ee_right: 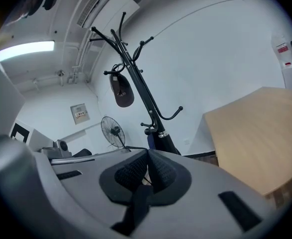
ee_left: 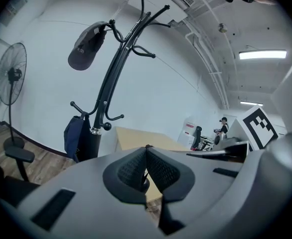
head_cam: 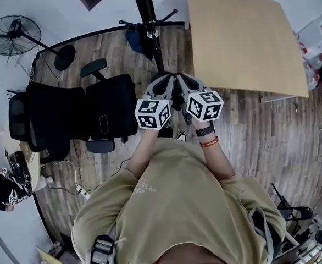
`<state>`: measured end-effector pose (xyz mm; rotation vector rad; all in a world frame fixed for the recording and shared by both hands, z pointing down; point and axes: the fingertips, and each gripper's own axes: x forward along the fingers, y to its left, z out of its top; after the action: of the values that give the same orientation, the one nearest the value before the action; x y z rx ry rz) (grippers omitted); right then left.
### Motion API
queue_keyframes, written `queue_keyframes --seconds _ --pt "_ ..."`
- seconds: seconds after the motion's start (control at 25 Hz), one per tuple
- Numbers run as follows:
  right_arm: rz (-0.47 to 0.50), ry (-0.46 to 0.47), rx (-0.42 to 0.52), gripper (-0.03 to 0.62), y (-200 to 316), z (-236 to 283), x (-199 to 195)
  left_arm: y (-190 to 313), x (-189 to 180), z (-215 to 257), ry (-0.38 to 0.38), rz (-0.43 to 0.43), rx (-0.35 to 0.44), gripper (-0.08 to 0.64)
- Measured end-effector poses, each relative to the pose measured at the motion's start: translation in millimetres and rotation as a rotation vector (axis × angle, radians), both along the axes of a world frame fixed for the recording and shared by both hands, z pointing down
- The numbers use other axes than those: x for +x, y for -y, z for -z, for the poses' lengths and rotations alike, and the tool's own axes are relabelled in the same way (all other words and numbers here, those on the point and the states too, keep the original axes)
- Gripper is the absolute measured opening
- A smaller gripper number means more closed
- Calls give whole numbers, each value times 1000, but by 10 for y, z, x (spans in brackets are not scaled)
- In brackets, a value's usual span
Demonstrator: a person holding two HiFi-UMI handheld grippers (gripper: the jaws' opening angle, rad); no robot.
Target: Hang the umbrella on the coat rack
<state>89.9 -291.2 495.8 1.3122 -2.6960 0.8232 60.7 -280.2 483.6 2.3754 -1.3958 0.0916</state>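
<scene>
A black coat rack [head_cam: 148, 15] stands straight ahead of me, with a dark cap [ee_left: 87, 46] on an upper hook. A dark blue folded fabric thing [ee_left: 74, 135], seemingly the umbrella, hangs at the lower hooks beside a thick black section of pole with a silver ring [ee_left: 94, 132]. It also shows as the blue bundle [head_cam: 133, 38] in the head view. My left gripper [head_cam: 165, 81] and right gripper [head_cam: 186, 81] are held side by side, tips close to the rack's foot. Both are shut, pads together, with nothing seen between them [ee_left: 146, 154] [ee_right: 147, 156].
A light wooden table [head_cam: 242, 37] lies right of the rack. A black office chair [head_cam: 73, 117] is at my left, and a standing fan [head_cam: 11, 34] is in the far left corner. Cables run over the wooden floor [head_cam: 67, 188].
</scene>
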Motion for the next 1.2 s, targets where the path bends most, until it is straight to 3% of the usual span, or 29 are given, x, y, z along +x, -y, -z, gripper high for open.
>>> queue_keyframes --seconds 0.16,0.48,1.2 --pt "70 -26 3 18 65 35 -322 141 -325 23 -27 69 -2 23" --pt "135 -50 18 18 217 62 -657 288 -656 39 -46 126 13 23" --pt "137 -35 37 18 514 212 -896 534 -875 206 -41 124 53 23"
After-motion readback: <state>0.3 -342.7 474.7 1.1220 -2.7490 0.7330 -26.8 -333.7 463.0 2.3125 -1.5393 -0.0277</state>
